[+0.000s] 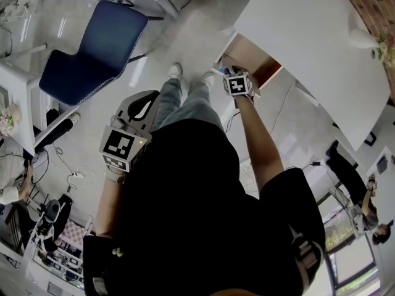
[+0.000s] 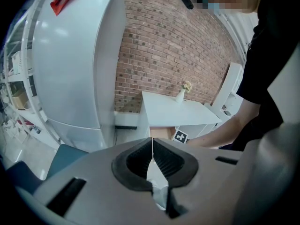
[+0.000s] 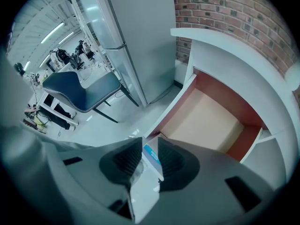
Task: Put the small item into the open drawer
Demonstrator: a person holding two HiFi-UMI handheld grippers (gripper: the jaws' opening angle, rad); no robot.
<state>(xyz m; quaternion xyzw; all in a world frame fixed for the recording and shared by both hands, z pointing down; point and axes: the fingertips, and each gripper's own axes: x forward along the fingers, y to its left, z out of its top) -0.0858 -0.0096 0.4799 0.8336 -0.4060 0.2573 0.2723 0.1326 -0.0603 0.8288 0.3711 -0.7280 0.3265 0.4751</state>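
My right gripper is shut on a small white packet with a blue label. It hovers at the front edge of the open drawer, which has a beige floor and red-brown walls with nothing lying in it. In the head view the right gripper is held out at arm's length by the drawer, under the white table. My left gripper hangs back near the person's left hip. Its jaws meet at the tips with nothing held.
A blue chair stands on the pale floor to the left. A tall grey cabinet rises beside the table, against a brick wall. A small vase stands on the tabletop. Other people and cluttered desks are at the edges.
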